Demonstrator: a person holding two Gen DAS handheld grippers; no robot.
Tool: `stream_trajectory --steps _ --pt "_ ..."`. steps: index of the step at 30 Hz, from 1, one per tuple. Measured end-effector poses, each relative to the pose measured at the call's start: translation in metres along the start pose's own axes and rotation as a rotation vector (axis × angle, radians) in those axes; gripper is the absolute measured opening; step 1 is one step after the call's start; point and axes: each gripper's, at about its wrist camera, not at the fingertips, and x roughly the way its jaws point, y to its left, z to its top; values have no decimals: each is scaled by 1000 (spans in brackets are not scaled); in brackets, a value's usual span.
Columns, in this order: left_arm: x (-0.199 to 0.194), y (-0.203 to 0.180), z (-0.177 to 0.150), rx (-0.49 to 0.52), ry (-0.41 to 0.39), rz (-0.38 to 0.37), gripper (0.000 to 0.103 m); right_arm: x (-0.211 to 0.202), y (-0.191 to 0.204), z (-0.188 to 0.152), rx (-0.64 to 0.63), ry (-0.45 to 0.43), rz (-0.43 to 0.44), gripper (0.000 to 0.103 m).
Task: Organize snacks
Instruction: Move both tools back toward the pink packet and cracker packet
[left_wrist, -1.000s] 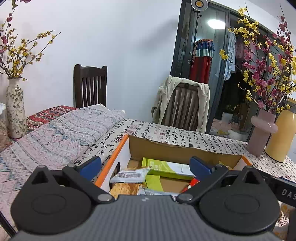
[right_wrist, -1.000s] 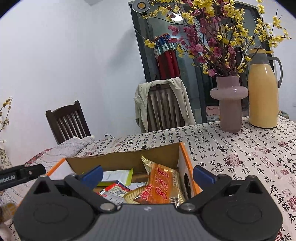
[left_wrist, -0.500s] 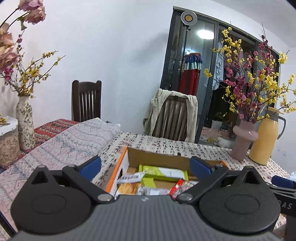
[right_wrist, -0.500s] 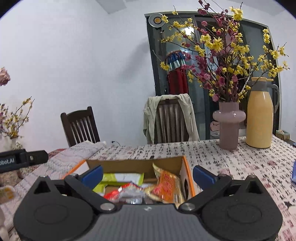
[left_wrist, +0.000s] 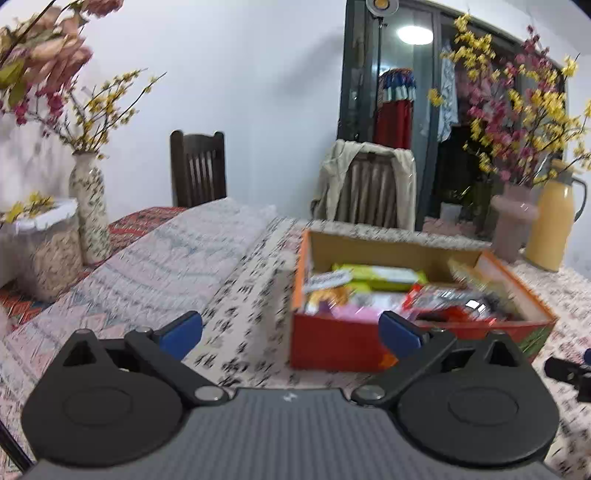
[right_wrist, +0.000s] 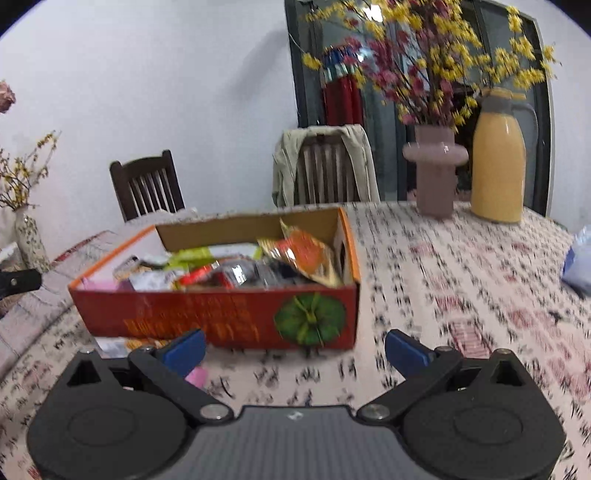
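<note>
Two grippers, left (left_wrist: 290, 332) and right (right_wrist: 295, 350), both spread empty, orange snack box (right_wrist: 221, 317) lettering blurred

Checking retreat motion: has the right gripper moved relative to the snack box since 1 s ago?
Yes. The right gripper has pulled back from over the snack box; the box's orange front wall now shows ahead of its open fingers.

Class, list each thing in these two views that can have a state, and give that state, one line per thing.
Left gripper: open, empty.
Right gripper: open, empty.
Box: open, upright, full of snack packets.
Orange packet: in the box, leaning at its right end.
Yellow flask: upright, lid on.
Pink vase: upright, holding flowers.
</note>
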Motion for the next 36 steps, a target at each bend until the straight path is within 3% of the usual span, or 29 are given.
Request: stream_trajectory --steps 6,24,28,36 --pt "19 11 -25 -11 31 43 103 15 -9 -16 31 34 -16 103" --pt "27 26 -28 -95 76 3 103 22 -2 -15 12 59 -49 103" --pt "28 27 -28 -104 85 -1 103 18 22 -10 3 72 26 103" --pt "28 30 -28 -118 91 -9 103 36 86 -10 -55 185 146 103"
